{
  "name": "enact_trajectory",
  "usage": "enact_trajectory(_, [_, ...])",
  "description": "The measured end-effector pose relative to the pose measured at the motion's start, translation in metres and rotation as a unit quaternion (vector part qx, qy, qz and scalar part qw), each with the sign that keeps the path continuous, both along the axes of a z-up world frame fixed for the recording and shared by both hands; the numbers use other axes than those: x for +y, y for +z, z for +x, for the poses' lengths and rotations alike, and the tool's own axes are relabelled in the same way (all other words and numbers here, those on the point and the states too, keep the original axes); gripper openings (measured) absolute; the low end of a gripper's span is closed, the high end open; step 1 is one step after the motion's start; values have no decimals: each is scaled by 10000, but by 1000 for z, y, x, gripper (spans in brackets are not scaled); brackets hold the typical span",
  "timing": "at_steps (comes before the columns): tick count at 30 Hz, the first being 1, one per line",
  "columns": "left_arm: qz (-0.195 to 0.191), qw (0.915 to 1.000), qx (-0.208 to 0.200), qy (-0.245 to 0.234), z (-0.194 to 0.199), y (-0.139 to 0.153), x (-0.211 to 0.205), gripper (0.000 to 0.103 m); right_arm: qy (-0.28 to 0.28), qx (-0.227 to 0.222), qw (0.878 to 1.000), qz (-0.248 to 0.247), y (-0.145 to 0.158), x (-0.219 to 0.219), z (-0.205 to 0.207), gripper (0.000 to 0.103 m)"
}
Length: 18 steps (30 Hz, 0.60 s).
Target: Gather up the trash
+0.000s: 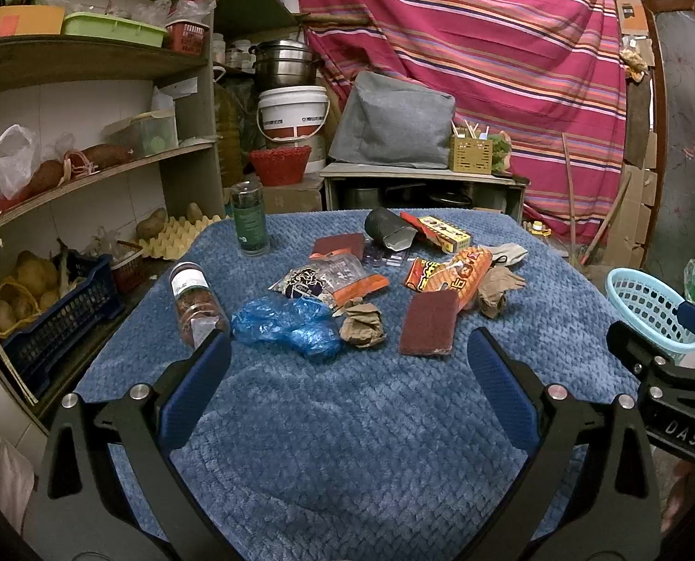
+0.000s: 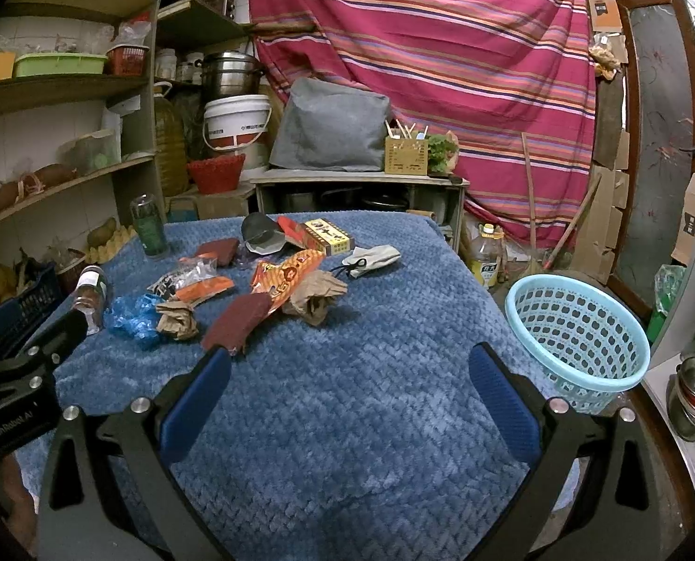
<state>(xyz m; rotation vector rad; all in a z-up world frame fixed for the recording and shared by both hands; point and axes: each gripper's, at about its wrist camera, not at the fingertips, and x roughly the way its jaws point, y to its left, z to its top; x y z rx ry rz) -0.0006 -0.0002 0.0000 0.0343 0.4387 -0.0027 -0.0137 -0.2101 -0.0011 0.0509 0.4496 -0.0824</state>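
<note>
A: How do the left tongs [image 1: 347, 364] stand?

B: Spread wide, blue pads far apart, nothing between them. They hang over the near bare part of the worktop [image 1: 347, 444], which is covered in a blue quilted cloth.

A: And the right tongs [image 2: 347, 374]?

B: The same: gaping wide and empty, over the near cloth. Each pair shows at the edge of the other's view, so they sit side by side.

A: Where is the trash?

B: Scattered across the middle and far part of the worktop, ahead of both tongs. Nearest the left pair lies a crumpled blue plastic bag [image 1: 287, 326], with a brown paper wad [image 1: 361, 325] touching its right side. Just right of that lies a flat dark red pad [image 1: 429, 322]. Behind it sit an orange snack wrapper [image 1: 450, 276] and a second crumpled brown paper [image 1: 497, 287]. A black and orange wrapper [image 1: 329, 280] lies behind the blue bag.

A: Further back?

B: A dark pouch with a silvery mouth [image 1: 389, 230], a yellow and red carton [image 1: 441, 231] beside it, another dark red pad [image 1: 340, 245], and a grey cloth piece [image 1: 506, 252] at the right.

A: Any bottles?

B: A jar [image 1: 195, 301] lies on its side at the left edge, its end close to the left pad of the left tongs. A green bottle [image 1: 250, 219] stands upright at the far left corner.

A: And a bin?

B: A light blue basket [image 2: 576, 336] stands off the right edge of the worktop, tilted, nothing visible in it.
</note>
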Motion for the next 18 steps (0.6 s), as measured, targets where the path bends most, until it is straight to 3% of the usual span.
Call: enact_trajectory(18, [-9,10000,-1,4,-1,7,4,98,-21,-16,10000,-24,0,0,0,99])
